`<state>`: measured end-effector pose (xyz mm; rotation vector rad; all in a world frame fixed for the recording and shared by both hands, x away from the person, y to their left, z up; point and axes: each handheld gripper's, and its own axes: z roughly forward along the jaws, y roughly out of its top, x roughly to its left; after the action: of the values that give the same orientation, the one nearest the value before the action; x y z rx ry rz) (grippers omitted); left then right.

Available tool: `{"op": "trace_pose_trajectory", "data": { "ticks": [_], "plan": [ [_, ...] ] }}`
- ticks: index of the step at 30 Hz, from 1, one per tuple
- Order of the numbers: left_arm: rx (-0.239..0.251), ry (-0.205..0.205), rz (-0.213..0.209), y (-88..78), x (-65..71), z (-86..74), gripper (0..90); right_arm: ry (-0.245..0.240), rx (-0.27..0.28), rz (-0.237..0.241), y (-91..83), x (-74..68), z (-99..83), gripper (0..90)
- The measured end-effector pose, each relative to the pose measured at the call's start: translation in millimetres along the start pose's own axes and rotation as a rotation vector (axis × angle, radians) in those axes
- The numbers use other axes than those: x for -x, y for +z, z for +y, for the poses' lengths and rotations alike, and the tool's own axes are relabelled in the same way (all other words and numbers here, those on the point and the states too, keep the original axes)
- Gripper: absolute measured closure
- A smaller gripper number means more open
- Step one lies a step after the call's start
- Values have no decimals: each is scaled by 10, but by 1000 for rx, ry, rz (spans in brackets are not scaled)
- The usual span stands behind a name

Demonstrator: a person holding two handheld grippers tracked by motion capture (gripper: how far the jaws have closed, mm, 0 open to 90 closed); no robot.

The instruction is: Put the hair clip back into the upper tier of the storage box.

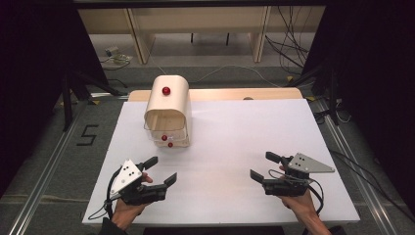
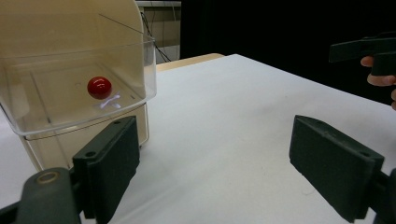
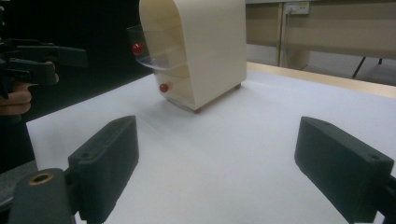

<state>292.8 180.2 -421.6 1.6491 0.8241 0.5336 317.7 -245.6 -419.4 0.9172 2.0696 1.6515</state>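
left gripper (image 1: 160,171): jaws stood wide apart, holding nothing, just in front of the cabinet | right gripper (image 1: 262,167): jaws wide apart, holding nothing, well to the right of the cabinet | cabinet (image 1: 169,100): cream, upright on white table (image 1: 254,127), clear drawer (image 2: 79,88) pulled out toward left gripper, red knob (image 2: 99,87) on its front

high view looks down from above; both gripper views skim low, sharing the cabinet (image 1: 167,110).
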Motion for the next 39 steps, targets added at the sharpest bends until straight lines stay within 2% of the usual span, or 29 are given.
{"op": "trace_pose_trajectory", "data": {
  "ticks": [12,39],
  "plan": [
    [-2,0,-5,-3,0,-2,159,22,-27,-19,-54,26,-85,145],
    [-4,1,-6,12,0,-4,159,31,-13,-42,-124,39,-124,146]
  ]
}}
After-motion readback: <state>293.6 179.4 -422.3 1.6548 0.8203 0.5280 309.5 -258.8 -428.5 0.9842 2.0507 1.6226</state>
